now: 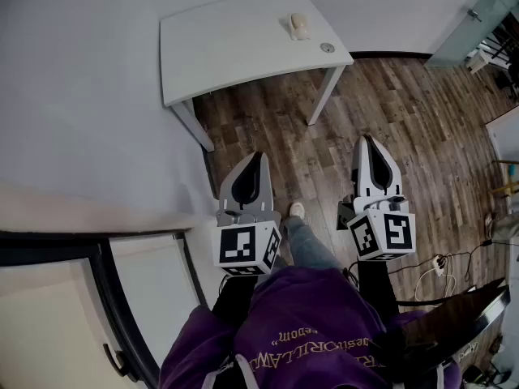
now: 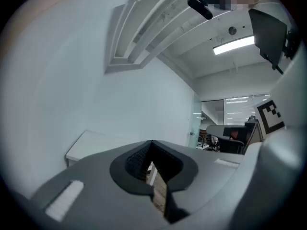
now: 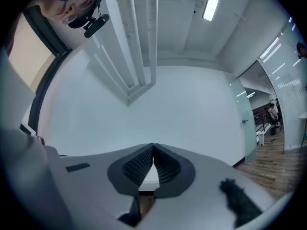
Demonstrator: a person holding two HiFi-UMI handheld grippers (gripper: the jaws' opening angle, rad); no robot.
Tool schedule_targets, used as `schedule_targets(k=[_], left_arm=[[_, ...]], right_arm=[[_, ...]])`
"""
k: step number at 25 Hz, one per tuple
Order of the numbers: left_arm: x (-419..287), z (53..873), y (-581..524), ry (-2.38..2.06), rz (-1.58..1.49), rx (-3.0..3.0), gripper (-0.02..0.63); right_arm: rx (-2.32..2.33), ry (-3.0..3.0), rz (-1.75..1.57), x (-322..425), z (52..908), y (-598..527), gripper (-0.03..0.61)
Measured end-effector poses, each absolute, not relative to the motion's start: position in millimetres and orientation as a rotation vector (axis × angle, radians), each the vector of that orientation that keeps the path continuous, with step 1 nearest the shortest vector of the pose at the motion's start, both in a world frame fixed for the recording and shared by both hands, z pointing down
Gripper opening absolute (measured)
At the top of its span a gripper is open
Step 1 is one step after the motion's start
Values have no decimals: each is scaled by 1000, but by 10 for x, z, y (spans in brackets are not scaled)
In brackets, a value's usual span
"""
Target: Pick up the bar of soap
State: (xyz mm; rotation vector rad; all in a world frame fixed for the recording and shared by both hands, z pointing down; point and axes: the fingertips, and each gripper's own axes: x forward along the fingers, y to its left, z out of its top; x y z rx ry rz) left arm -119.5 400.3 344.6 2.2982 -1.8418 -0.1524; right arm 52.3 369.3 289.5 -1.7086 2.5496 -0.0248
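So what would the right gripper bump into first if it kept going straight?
Nothing nearby. The right gripper points towards the white table, but it may be held high enough to pass over it and reach the wall.

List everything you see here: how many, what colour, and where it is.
table: one, white, against the wall
bar of soap: one, pale, on the table's right end
round disc: one, grey, on the table beside the soap
floor: brown wood planks
cables: white, on the floor at right
shoe: one, pale, between the grippers
sweatshirt: purple, at bottom
left gripper: one, grey, shut, empty
right gripper: one, grey, shut, empty
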Motion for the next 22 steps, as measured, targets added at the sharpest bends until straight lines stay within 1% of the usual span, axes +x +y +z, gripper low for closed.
schedule_targets(k=[22], left_arm=[[-748, 3276, 2493, -1895, -170, 2286, 8]], right_arm=[[-1657, 2603, -47, 919, 2890, 2094, 6]])
